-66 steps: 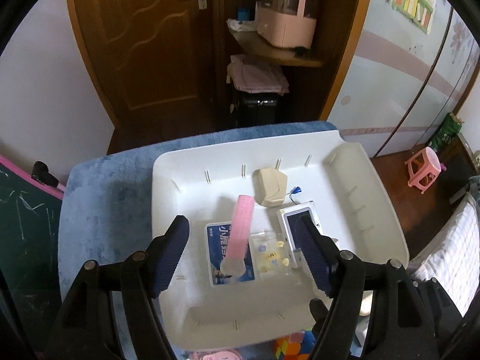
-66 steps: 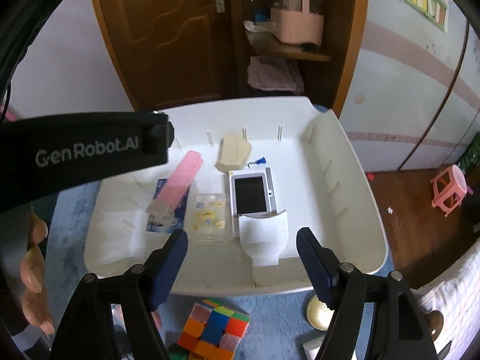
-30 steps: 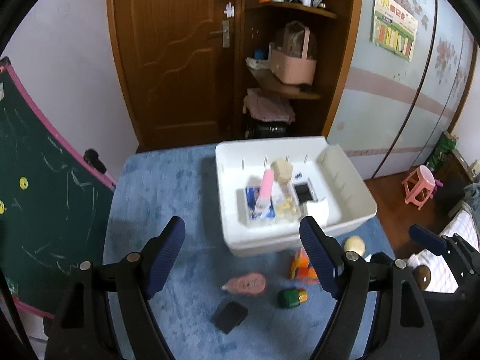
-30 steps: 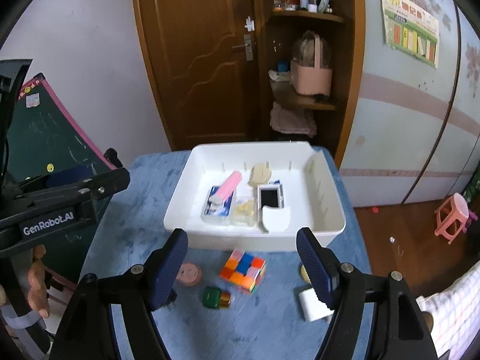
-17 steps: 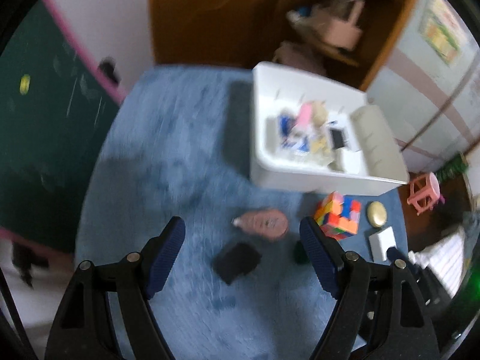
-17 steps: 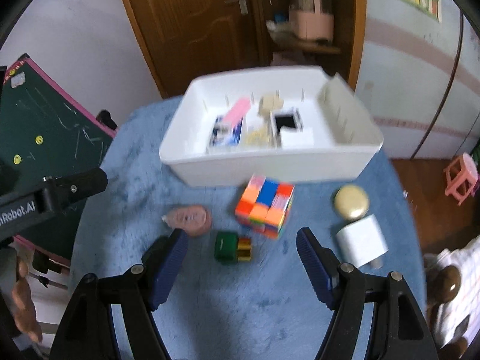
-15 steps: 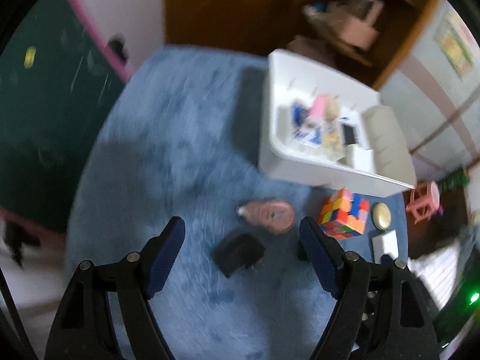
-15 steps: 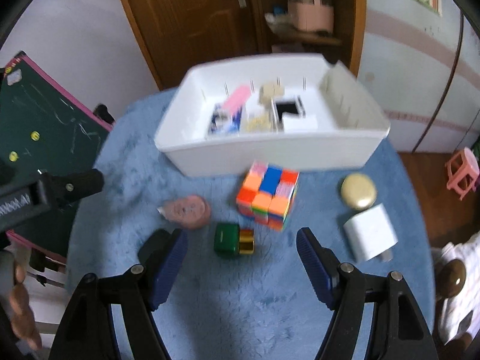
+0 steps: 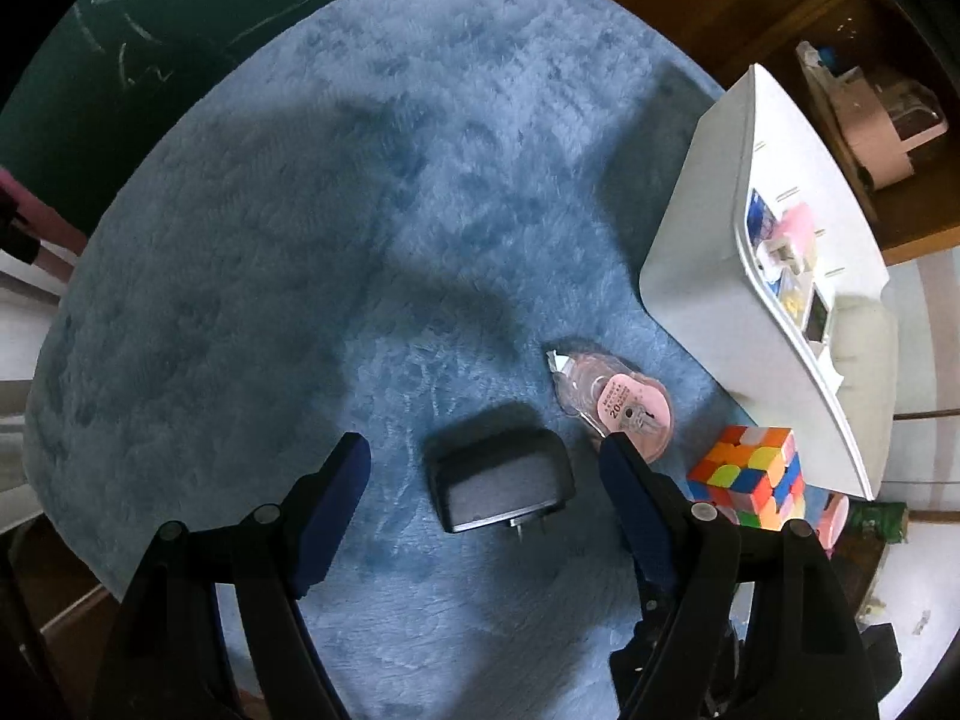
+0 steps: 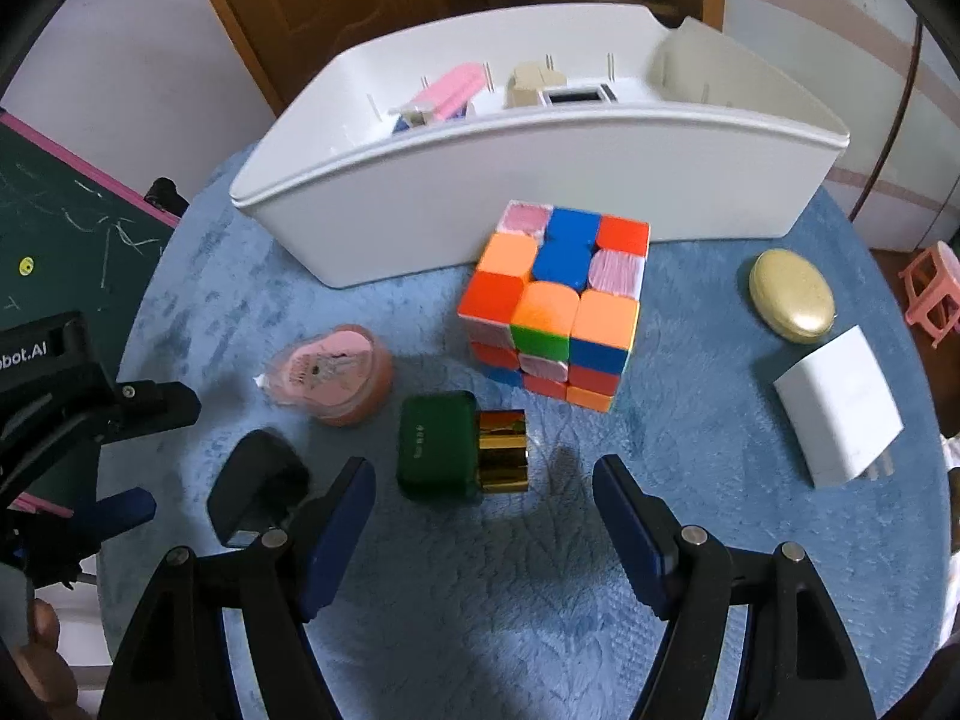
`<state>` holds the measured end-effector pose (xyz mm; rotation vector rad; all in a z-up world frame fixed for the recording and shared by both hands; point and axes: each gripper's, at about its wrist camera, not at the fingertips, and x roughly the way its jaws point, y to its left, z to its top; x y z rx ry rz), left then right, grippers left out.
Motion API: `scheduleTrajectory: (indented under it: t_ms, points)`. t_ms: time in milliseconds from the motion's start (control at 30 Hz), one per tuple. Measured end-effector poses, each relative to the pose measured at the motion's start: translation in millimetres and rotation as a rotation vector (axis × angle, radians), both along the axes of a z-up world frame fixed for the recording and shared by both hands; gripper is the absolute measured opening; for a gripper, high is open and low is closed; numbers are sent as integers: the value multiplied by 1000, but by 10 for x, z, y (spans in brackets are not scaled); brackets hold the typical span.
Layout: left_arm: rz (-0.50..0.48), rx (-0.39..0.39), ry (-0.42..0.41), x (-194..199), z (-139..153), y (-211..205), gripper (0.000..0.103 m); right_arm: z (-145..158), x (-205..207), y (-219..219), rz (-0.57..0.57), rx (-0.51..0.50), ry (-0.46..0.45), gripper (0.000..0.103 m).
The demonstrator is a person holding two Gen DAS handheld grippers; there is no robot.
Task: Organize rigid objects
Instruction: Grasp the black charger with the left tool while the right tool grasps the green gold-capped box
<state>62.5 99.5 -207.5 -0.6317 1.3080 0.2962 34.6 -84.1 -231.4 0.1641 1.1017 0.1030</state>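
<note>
On the blue rug lie a black charger (image 9: 501, 479), a pink correction-tape dispenser (image 9: 618, 399), a colour cube (image 10: 555, 306), a green and gold box (image 10: 462, 447), a gold oval case (image 10: 791, 294) and a white charger (image 10: 840, 405). My left gripper (image 9: 483, 468) is open, its jaws on either side of the black charger, just above it. My right gripper (image 10: 483, 489) is open and empty, low over the green and gold box. The white bin (image 10: 600, 162) holds a pink case, a beige block and other small items.
A green chalkboard (image 9: 120, 30) with a pink frame stands at the rug's left edge. A brown door and a shelf with a pink basket are behind the bin. The left gripper's body (image 10: 66, 420) shows at the left of the right wrist view.
Both grippers have left the bin and come down toward the rug. The left one now brackets the black charger; the right one is close over the green and gold box.
</note>
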Motion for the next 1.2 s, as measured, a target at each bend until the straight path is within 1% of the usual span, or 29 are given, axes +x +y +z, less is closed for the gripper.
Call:
scheduleTrajectory:
  t_ms: [100, 133, 167, 233, 333, 400, 433, 567, 733, 767, 833, 867, 933, 1033, 1133, 1200]
  points:
    - [10, 0, 18, 16, -50, -63, 81, -55, 32, -3, 20, 2, 1, 76]
    - [15, 2, 23, 23, -71, -67, 81, -67, 42, -4, 28, 4, -1, 74]
    - [19, 5, 28, 30, -97, -79, 81, -75, 50, -2, 35, 4, -4, 68]
    - [25, 14, 43, 54, -116, -99, 81, -115, 81, 2, 56, 9, 8, 61]
    - [43, 13, 70, 46, -189, -110, 81, -125, 82, -21, 73, 19, 5, 57]
    - [56, 11, 86, 32, -239, -107, 81, -121, 69, -17, 96, 25, -1, 50]
    - [62, 11, 96, 27, -263, -105, 81, -115, 55, -8, 110, 31, -2, 44]
    - [95, -2, 128, -6, -350, -89, 81, -106, 25, 2, 130, 17, -7, 44]
    - [120, 10, 156, -37, -432, -99, 80, -104, 62, -30, 135, 32, 4, 44]
    - [120, 14, 161, -38, -448, -102, 76, -104, 68, -23, 138, 29, 4, 44]
    - [116, 23, 163, -40, -469, -100, 74, -102, 74, -8, 143, 17, 5, 44]
    - [111, 25, 158, 10, -480, -167, 67, -101, 83, 10, 145, 12, 5, 44]
    - [88, 43, 157, 15, -465, -188, 66, -119, 126, 50, 151, 0, 14, 44]
    - [71, 34, 152, -9, -465, -158, 66, -107, 134, 61, 164, 4, 10, 43]
    - [26, 39, 122, -62, -368, -120, 66, -60, 86, 20, 184, 49, 4, 43]
    - [-9, 51, 95, -106, -265, -119, 66, 36, 11, -28, 201, 70, -23, 43]
